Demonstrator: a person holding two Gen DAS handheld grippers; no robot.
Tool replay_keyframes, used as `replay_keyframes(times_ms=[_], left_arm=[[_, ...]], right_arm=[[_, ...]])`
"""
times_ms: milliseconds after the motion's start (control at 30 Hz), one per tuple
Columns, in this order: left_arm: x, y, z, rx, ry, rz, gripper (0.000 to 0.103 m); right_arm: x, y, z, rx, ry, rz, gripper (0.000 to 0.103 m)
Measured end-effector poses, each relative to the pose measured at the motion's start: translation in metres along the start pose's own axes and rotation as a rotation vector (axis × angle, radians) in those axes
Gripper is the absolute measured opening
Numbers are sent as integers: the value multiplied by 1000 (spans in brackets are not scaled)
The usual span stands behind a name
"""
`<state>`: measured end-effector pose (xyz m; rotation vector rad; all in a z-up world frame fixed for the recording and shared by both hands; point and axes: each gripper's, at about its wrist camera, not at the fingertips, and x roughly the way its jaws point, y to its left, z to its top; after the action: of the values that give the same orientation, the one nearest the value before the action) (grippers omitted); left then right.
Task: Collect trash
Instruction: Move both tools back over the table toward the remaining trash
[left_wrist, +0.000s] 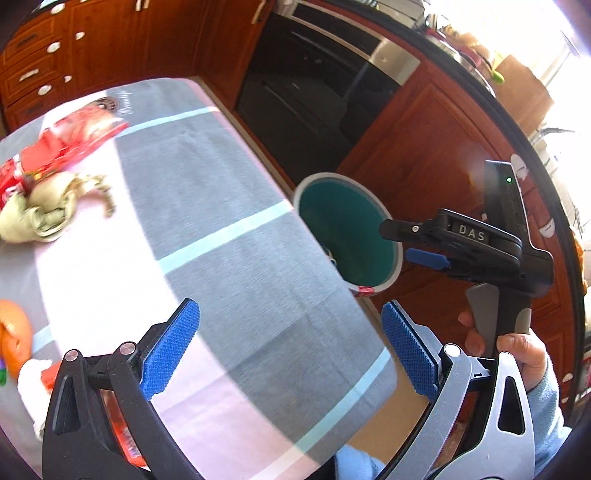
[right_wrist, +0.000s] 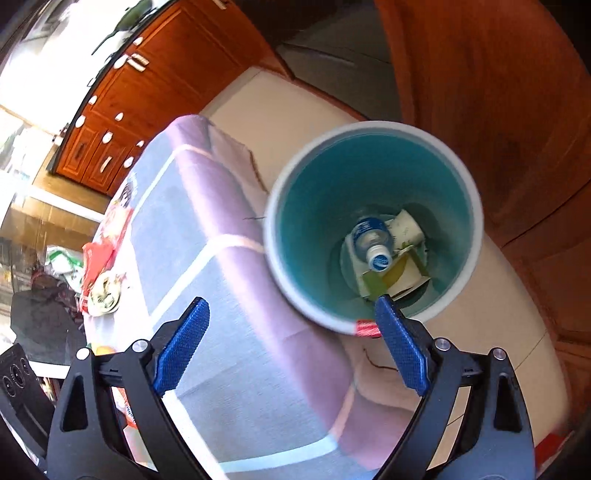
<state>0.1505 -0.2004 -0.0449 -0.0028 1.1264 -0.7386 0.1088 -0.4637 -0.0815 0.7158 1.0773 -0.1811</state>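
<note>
Harsh window glare at the edges, motion blur, strong fisheye bending, sunlit patches across the tablecloth (left_wrist: 229, 206).

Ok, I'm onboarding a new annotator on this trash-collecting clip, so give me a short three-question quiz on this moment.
1. True or false: the right gripper is clamped on a bottle.
2. Which item lies inside the bin? A) plastic bottle B) orange C) red wrapper
3. Fill in: the crumpled paper and the red wrapper lie on the ____.

Key
1. False. Its jaws stand open with nothing between them; the left gripper is open and empty too.
2. A. The plastic bottle rests at the bottom on cardboard scraps.
3. Table, under a striped cloth.
</note>
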Motion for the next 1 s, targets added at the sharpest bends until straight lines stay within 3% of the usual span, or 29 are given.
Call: replay_keyframes(times_ms=[567, 1000], left_arm=[[-110, 130, -61, -195, -116, 150, 99], [-144, 227, -99, -354, -131, 225, 99]], right_arm=[[31, 156, -75, -282, 124, 46, 87], [72, 239, -122, -420, 229, 31, 87]])
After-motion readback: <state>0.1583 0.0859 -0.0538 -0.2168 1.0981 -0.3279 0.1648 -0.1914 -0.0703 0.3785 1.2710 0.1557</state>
